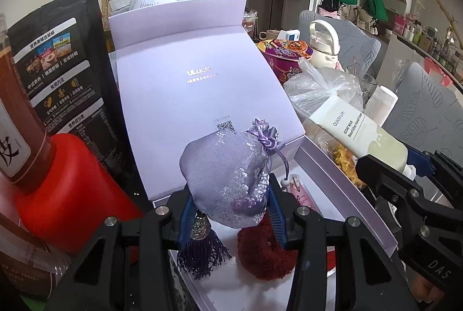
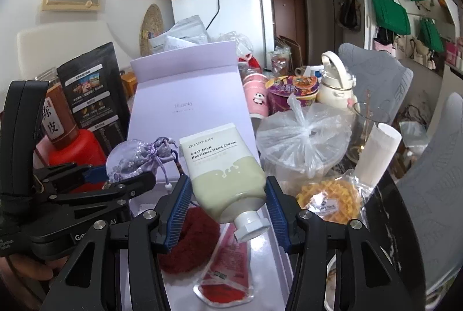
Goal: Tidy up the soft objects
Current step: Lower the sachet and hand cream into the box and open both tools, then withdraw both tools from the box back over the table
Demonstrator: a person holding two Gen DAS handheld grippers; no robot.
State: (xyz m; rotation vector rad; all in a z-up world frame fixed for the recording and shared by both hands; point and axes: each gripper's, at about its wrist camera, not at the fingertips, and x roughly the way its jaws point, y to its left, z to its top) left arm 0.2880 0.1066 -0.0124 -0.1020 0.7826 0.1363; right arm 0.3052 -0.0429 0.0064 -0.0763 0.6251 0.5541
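Observation:
My left gripper (image 1: 233,212) is shut on a lilac drawstring pouch (image 1: 228,177) with a dark purple tassel (image 1: 202,253), held over the open lilac box (image 1: 347,195). In the right wrist view the same pouch (image 2: 136,157) shows at the left in the other gripper. My right gripper (image 2: 228,195) is shut on a hand cream tube (image 2: 222,166), cap toward the camera, also above the box (image 2: 277,247). A dark red fluffy scrunchie (image 1: 266,253) (image 2: 191,241) and a red sachet (image 2: 228,270) lie inside the box. The tube (image 1: 364,137) shows at the right of the left wrist view.
The box lid (image 1: 196,85) stands upright behind. A red bottle (image 1: 66,189) and a black bag (image 1: 55,65) stand at the left. A knotted plastic bag (image 2: 303,143), a yellow snack packet (image 2: 330,201), a white paper roll (image 2: 379,154) and a noodle cup (image 2: 292,93) crowd the right.

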